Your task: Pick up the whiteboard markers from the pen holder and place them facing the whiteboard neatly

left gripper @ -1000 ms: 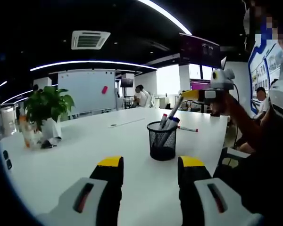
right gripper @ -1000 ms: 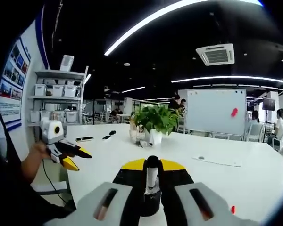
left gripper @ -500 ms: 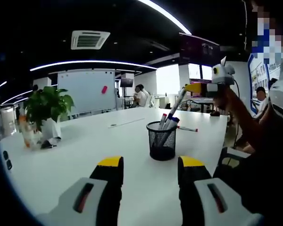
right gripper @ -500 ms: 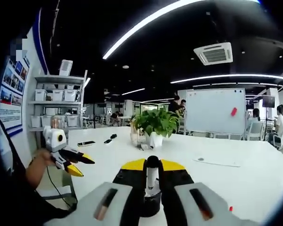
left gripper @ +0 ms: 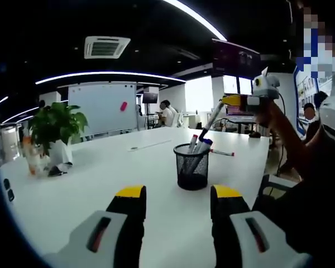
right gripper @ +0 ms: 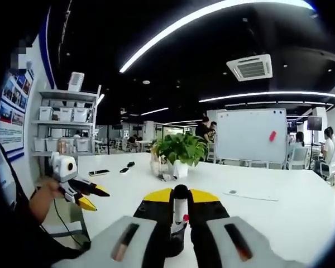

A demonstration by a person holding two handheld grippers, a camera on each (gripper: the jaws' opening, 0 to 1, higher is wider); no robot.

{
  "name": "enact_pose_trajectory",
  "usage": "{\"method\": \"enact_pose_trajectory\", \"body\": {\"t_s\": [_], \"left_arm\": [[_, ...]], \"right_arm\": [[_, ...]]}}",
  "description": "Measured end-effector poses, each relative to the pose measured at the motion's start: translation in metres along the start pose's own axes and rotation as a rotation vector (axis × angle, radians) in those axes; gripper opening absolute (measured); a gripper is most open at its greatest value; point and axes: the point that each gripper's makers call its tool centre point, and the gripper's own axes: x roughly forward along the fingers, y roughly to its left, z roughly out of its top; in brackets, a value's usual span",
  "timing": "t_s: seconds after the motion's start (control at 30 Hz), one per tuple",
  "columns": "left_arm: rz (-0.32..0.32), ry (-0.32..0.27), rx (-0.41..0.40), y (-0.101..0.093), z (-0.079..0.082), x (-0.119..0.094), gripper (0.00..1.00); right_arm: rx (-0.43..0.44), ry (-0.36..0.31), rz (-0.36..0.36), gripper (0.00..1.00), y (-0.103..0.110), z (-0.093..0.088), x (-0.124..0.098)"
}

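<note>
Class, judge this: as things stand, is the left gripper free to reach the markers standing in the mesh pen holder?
Probably yes. The left gripper is open with bare table between it and the pen holder; the markers stick up above its rim.

Black mesh pen holder [left gripper: 192, 166] upright ahead of the left jaws, markers [left gripper: 196, 146] leaning inside, one marker [right gripper: 180, 211] clamped between the right jaws, whiteboard [left gripper: 102, 108] far beyond

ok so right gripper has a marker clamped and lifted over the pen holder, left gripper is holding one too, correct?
Not quite. The left gripper holds nothing: the left gripper view shows its jaws open and empty, short of the pen holder. The rest stands: the right gripper has a marker clamped above the holder.
</note>
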Motion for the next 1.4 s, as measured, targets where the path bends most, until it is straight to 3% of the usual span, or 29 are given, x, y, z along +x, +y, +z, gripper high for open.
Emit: {"method": "enact_pose_trajectory", "body": {"t_s": [0.1, 0.67, 1.4], "left_arm": [[-0.001, 0.003, 0.000, 0.000, -0.001, 0.001, 0.47], [-0.007, 0.005, 0.001, -0.002, -0.002, 0.002, 0.47], [-0.006, 0.006, 0.002, -0.002, -0.002, 0.002, 0.47]], "right_arm": [[-0.036, 0.000, -0.040, 0.13, -0.007, 0.000, -0.002], [-0.063, 0.028, -0.156, 0.13, -0.039, -0.016, -0.017], [-0.070, 0.048, -0.192, 0.13, -0.049, -0.027, -0.026]]}}
